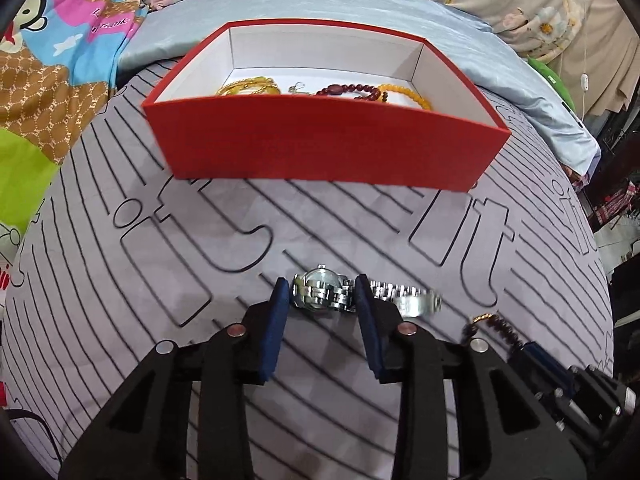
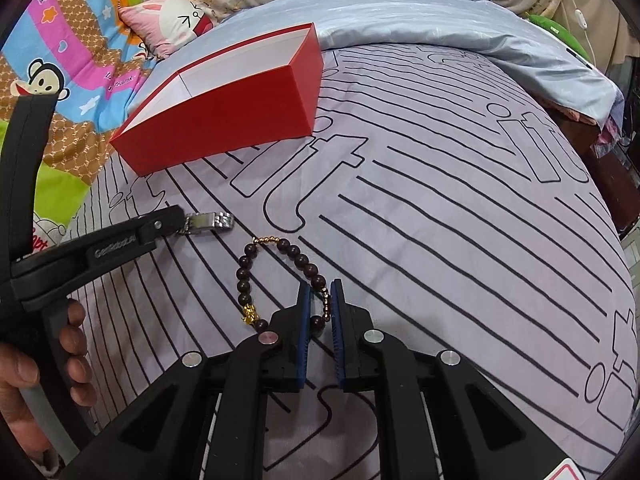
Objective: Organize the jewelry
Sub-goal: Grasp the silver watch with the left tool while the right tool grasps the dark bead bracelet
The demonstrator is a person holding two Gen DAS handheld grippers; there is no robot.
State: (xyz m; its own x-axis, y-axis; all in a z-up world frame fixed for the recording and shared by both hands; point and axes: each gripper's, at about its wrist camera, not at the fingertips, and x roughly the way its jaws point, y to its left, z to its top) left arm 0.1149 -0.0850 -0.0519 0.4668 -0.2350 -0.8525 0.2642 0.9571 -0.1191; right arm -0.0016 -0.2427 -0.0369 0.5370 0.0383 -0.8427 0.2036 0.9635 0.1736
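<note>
The left tool (image 1: 322,300) pinches a silver watch (image 1: 320,290) on the bed (image 1: 200,240). The right tool (image 2: 320,308) is narrowed around a bead bracelet (image 2: 244,280) strand. Beyond, a red box (image 1: 320,144) holds bangles and beads.

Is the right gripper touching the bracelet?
Touching. The right wrist view shows the right gripper with both pads against the bracelet strand running between them.

Left gripper (image 1: 322,300): black plastic linkage arms with triangular cutouts, silver and copper-toned rivets, dark blue pads (image 1: 276,332). Right gripper (image 2: 320,300) matched it. Bare-skinned hand (image 2: 36,376) at lower left gripped a black and grey handle; pale lettering marked one arm.
</note>
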